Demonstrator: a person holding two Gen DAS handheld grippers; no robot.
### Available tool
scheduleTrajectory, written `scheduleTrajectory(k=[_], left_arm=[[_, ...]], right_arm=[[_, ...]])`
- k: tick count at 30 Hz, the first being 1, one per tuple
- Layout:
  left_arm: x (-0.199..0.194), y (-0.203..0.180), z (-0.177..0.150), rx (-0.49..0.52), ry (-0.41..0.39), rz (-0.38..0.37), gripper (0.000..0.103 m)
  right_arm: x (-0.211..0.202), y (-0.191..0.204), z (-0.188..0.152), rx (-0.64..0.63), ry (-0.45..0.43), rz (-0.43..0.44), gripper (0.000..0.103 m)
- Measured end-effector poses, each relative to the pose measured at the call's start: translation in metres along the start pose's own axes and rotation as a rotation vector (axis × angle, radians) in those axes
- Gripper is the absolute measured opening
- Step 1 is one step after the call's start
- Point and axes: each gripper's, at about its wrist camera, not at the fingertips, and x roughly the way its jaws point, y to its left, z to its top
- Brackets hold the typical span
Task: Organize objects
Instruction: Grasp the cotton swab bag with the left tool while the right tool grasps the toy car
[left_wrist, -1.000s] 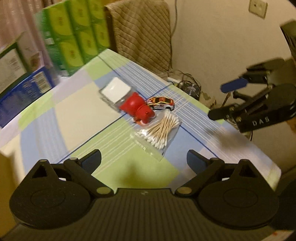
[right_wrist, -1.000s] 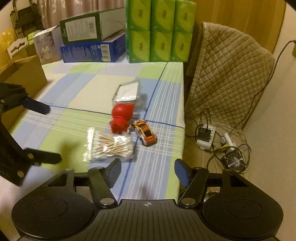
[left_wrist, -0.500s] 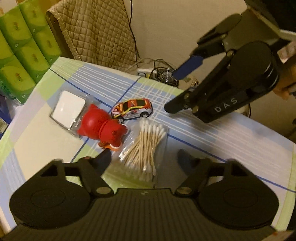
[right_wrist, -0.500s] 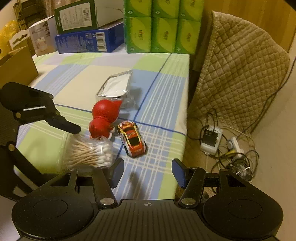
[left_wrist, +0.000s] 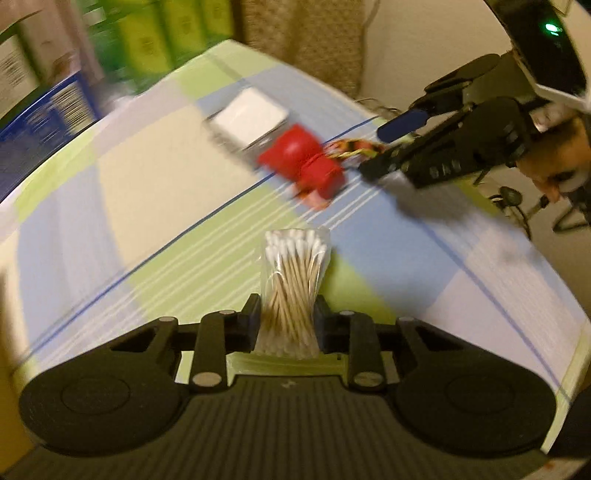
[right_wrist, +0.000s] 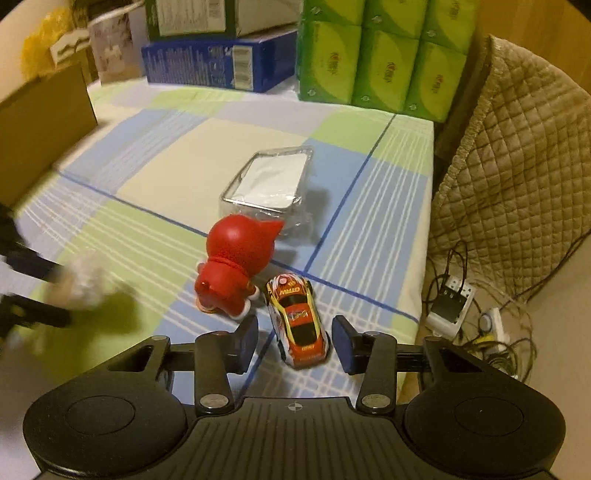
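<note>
At lower centre, the left gripper is clenched on a crinkly clear bag of wooden cotton swabs. The right gripper stands spread around a glossy orange toy car (not touching it), beside a smooth red figurine on the checked tablecloth.

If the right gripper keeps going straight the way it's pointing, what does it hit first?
The toy car: it already sits between the open fingers of the right gripper, so the gripper's body would likely meet its rear end first. The red figurine stands just left of that line.
</note>
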Motion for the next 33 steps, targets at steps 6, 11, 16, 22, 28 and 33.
scheduleTrajectory(k=[6, 11, 16, 22, 28, 33], left_arm=[[-0.019, 0.018, -0.027, -0.077, -0.001, 0.014, 0.025], [-0.032, 0.016, -0.042, -0.104, 0.006, 0.022, 0.025], [-0.045, 0.011, -0.062, -0.150, 0.009, 0.011, 0.025], [-0.061, 0.007, -0.092, -0.208, 0.004, 0.025, 0.025], [-0.067, 0.008, -0.112, -0.249, -0.019, 0.027, 0.029], [-0.071, 0.010, -0.120, -0.272, -0.072, 0.023, 0.037]], right_arm=[[0.001, 0.004, 0.002, 0.045, 0.008, 0.001, 0.026], [-0.026, 0.026, -0.010, 0.206, 0.060, 0.014, 0.024], [-0.061, 0.073, -0.025, 0.305, 0.069, 0.052, 0.024], [-0.079, 0.135, -0.046, 0.368, 0.038, 0.074, 0.024], [-0.072, 0.165, -0.062, 0.329, -0.015, 0.074, 0.025], [-0.071, 0.166, -0.076, 0.331, -0.077, 0.085, 0.031]])
